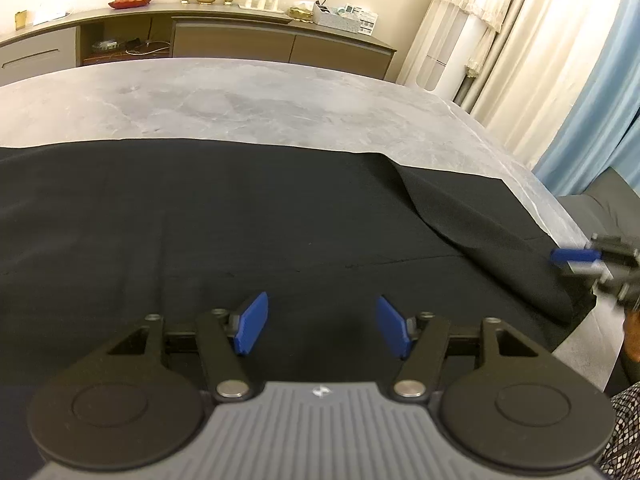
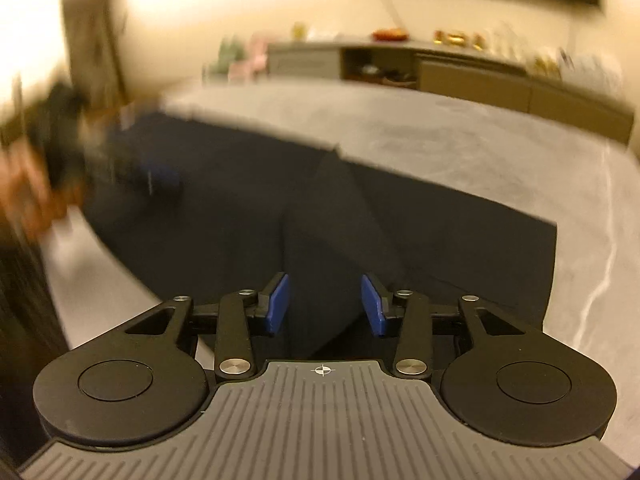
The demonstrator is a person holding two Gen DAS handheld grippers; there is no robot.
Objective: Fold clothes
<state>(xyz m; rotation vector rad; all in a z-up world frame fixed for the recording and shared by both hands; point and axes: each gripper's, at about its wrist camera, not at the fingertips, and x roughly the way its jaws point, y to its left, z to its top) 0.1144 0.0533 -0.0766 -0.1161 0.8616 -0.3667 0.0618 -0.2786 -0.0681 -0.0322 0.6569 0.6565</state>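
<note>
Looking down my left gripper [image 1: 322, 326], I see a black garment [image 1: 224, 224] spread nearly flat over a grey marbled table [image 1: 256, 100], its far edge running straight across the stone. Toward the right a fold [image 1: 460, 208] lies doubled over the main panel, forming a raised diagonal ridge, and a faint seam crosses the cloth below it. The fabric is so dark that I cannot tell what kind of garment it is, and its left end is cut off by the frame. My left jaws stand apart with nothing between the blue pads [image 1: 252, 324], poised over the near part of the cloth; whether they brush it I cannot tell. At the right edge of that view my right gripper [image 1: 576, 258] shows only as a smeared blue finger and grey metal, near the folded corner where it meets the table edge. From the right wrist, the right gripper [image 2: 324, 306] has its jaws parted too, no cloth pinched, and the garment's folded flap [image 2: 320, 240] lies directly ahead of and beneath the gap. That view is motion-blurred; the left gripper [image 2: 160, 172] and the person's hand [image 2: 28, 192] holding it are a streak. A sideboard [image 1: 232, 40] lines the far wall.
</note>
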